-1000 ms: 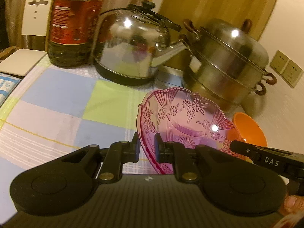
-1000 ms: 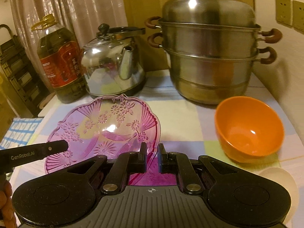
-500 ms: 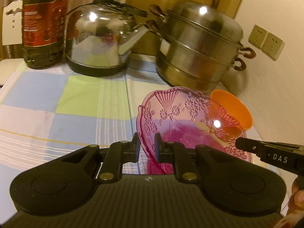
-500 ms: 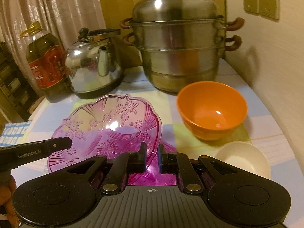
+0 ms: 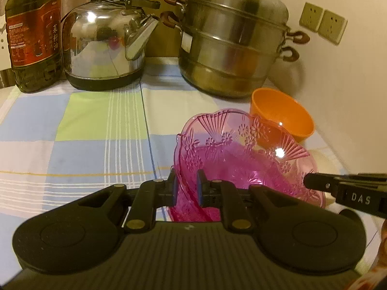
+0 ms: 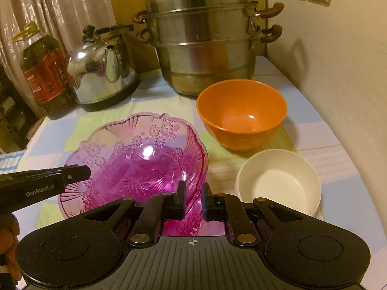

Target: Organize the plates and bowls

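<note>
A translucent pink plate (image 6: 135,166) with a scalloped rim and pressed flowers and fans is held tilted above the checked surface (image 5: 96,125), its rim pinched on opposite sides by the left hand-held gripper (image 5: 186,187) and the right hand-held gripper (image 6: 193,199). Just beyond its far edge an orange bowl (image 6: 241,113) stands upright. A smaller white bowl (image 6: 278,181), also upright and empty, sits just beside the orange one, nearer the camera.

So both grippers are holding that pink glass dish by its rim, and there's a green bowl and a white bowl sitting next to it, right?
Nearly. Both grippers do clamp the pink dish by its rim, and the white bowl is there, but the other bowl is orange, as the right wrist view shows.
</note>
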Tool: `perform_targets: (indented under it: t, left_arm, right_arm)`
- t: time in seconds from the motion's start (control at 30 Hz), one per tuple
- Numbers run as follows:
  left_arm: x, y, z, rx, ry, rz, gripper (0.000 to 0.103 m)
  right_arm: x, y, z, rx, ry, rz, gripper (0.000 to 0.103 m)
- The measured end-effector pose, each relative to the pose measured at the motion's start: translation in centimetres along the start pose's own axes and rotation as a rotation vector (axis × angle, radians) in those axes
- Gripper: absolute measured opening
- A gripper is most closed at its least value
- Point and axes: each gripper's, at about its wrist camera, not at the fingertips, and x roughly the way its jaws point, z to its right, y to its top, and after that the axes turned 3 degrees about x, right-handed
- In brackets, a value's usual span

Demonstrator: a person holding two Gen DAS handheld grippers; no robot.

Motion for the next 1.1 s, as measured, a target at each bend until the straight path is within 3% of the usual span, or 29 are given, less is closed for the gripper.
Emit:
perform_targets:
  t: [0.67, 1.1]
  left_arm:
    - [1.2, -0.4, 0.3, 0.058, 0.020, -0.068, 0.014]
    - [1.3, -0.5, 0.4, 0.066, 0.026, -0.072, 0.015]
  right_arm:
    - [1.5, -0.5, -0.2, -0.019, -0.029, -0.086, 0.013]
    - [1.8, -0.4, -0.5, -0.032, -0.038, -0.094, 0.014]
